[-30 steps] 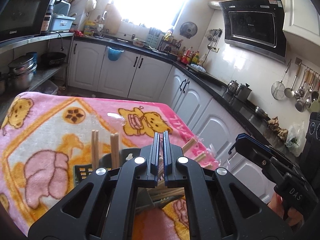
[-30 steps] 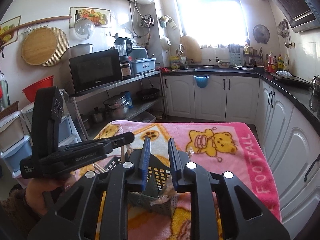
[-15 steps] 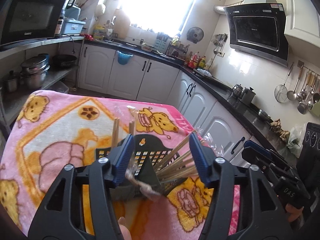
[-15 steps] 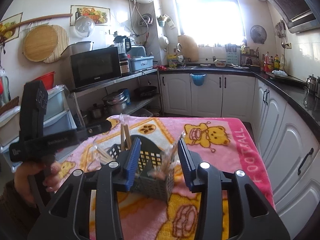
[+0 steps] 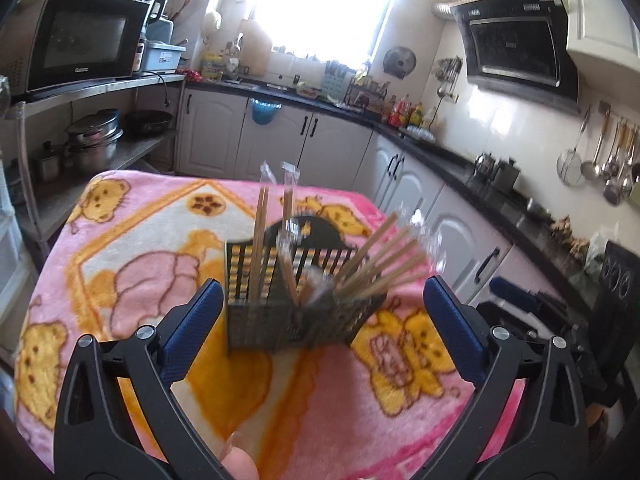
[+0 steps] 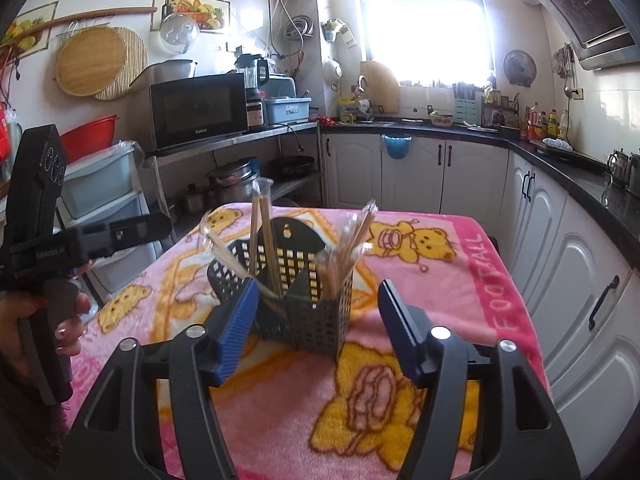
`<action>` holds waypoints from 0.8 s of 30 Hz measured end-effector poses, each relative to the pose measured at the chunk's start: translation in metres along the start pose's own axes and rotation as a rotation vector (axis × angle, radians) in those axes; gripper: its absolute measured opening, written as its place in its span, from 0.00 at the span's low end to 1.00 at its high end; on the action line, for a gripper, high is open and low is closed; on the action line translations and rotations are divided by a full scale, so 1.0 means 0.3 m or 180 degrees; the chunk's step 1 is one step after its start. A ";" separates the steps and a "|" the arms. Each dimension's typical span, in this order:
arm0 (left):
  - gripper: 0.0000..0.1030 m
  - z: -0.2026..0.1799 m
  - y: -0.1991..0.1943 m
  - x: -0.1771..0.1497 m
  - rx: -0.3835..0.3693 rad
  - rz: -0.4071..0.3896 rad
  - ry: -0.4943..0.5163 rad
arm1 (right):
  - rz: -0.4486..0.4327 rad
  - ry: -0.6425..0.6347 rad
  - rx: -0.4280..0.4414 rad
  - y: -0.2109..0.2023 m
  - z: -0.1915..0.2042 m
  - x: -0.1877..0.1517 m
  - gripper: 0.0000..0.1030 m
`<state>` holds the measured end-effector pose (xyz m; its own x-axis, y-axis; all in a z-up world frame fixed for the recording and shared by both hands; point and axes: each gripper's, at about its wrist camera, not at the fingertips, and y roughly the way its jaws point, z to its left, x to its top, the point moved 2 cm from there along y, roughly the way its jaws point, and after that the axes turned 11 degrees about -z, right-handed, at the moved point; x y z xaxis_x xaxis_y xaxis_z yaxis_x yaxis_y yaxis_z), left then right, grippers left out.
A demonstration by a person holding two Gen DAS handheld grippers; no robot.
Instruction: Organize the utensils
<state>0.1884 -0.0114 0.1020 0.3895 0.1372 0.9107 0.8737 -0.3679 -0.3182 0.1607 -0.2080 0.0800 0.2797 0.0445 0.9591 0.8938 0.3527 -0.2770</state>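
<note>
A dark perforated utensil basket (image 5: 288, 312) (image 6: 304, 304) stands on the pink bear blanket (image 5: 132, 264) (image 6: 420, 292). Several wooden chopsticks in clear wrappers (image 5: 376, 264) (image 6: 352, 240) stick out of its compartments, some upright (image 5: 260, 232), some leaning. My left gripper (image 5: 324, 332) is open and empty, held back from the basket, its jaws wide either side. My right gripper (image 6: 316, 328) is open and empty, also just short of the basket. The left gripper's body shows at the left of the right wrist view (image 6: 44, 248).
The blanket-covered table stands in a kitchen. White cabinets and a black counter (image 6: 560, 160) run behind and to the right. A shelf with a microwave (image 6: 196, 108), pots and plastic drawers stands to the left. The right gripper's body (image 5: 532, 320) lies beyond the table's right edge.
Both grippers opened wide and drew back from the basket. The left one was shut a second ago; chopsticks now stand in the basket, free of the jaws.
</note>
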 end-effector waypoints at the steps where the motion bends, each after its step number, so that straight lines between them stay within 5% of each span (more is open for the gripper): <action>1: 0.90 -0.004 -0.003 -0.021 0.0042 0.0035 0.0036 | 0.0014 -0.0011 -0.0008 -0.004 0.003 -0.015 0.65; 9: 0.90 -0.008 -0.012 -0.174 0.0307 0.0162 0.0160 | 0.0143 0.0023 -0.0075 -0.012 0.011 -0.128 0.74; 24: 0.90 -0.003 -0.084 -0.350 0.0527 -0.0149 0.0201 | -0.0041 -0.0060 -0.0202 -0.046 0.029 -0.271 0.89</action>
<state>0.1252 -0.0175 0.0145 0.3328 0.0906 0.9386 0.9285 -0.2053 -0.3094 0.1224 -0.2083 0.0063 0.2620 0.0580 0.9633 0.9178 0.2935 -0.2673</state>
